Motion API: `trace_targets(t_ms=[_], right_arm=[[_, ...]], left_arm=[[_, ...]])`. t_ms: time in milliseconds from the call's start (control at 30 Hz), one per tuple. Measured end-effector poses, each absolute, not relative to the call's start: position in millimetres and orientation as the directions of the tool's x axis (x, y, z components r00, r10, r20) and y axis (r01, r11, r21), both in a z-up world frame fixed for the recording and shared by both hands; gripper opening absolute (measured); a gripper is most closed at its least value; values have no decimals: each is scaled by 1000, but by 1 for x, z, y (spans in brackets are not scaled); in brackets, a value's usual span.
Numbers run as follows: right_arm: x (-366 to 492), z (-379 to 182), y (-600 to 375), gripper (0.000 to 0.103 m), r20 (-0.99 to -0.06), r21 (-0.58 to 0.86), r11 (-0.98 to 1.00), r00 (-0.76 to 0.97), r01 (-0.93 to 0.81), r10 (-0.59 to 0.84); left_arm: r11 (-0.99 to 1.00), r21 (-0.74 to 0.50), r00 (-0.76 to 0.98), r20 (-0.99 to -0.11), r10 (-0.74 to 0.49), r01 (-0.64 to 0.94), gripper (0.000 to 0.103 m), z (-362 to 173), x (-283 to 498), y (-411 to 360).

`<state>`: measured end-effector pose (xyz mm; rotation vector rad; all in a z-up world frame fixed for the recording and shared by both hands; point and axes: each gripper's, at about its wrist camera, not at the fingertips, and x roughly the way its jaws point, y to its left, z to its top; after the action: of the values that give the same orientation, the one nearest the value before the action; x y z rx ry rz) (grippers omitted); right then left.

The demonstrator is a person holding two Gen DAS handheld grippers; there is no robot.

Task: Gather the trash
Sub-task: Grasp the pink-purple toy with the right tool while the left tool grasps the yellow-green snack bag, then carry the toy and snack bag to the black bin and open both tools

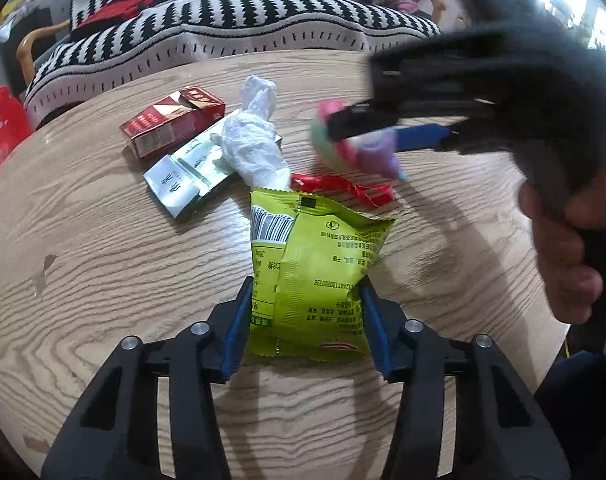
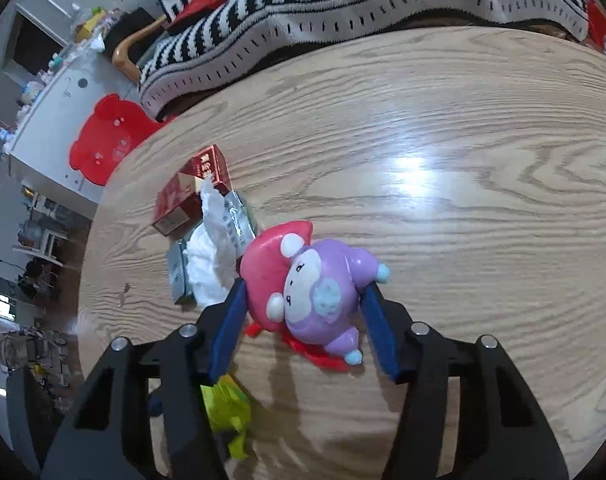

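our left tongs gripped the green snack bag, right tongs clasped the toy; boxes, tissue remained on the counter.

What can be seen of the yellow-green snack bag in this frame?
The yellow-green snack bag is a crinkled, glossy foil-like packet with its printed back up: a barcode near the top left, a centre seam, small dark text and a red patch at its near edge. It lies on the wooden table, with the left gripper jaws against both its sides. Its far end sits by the white crumpled tissue and a red wrapper. The right wrist view shows only a blurred corner.
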<state>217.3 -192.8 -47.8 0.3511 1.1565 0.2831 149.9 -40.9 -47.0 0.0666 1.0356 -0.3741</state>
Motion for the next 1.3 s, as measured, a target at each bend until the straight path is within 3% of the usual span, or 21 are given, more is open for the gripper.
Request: trace_targets(t_ms=[300, 633, 733, 900, 1067, 1200, 1300], right_arm=[[183, -31, -222, 56, -818, 405, 913, 430, -40, 382], [131, -2, -269, 56, -789, 409, 912, 491, -29, 369], [98, 21, -304, 56, -769, 397, 918, 541, -12, 340], [26, 54, -388, 56, -741, 371, 925, 626, 81, 243], [-83, 74, -500, 56, -718, 339, 898, 694, 280, 55], [-175, 72, -580, 56, -717, 291, 835, 684, 467, -133], [-225, 58, -621, 56, -730, 292, 777, 654, 558, -196]], left_arm=[[938, -158, 474, -829, -296, 309, 46, -33, 146, -32], [935, -104, 524, -804, -280, 340, 46, -16, 127, -49], [911, -147, 506, -792, -342, 386, 46, -3, 116, -73], [824, -217, 430, -768, -475, 524, 46, 22, 89, -155], [685, -209, 336, -748, -572, 698, 46, 42, 46, -269], [544, -212, 230, -740, -632, 812, 46, 51, -4, -376], [435, -237, 123, -748, -653, 868, 46, 43, -48, -452]])
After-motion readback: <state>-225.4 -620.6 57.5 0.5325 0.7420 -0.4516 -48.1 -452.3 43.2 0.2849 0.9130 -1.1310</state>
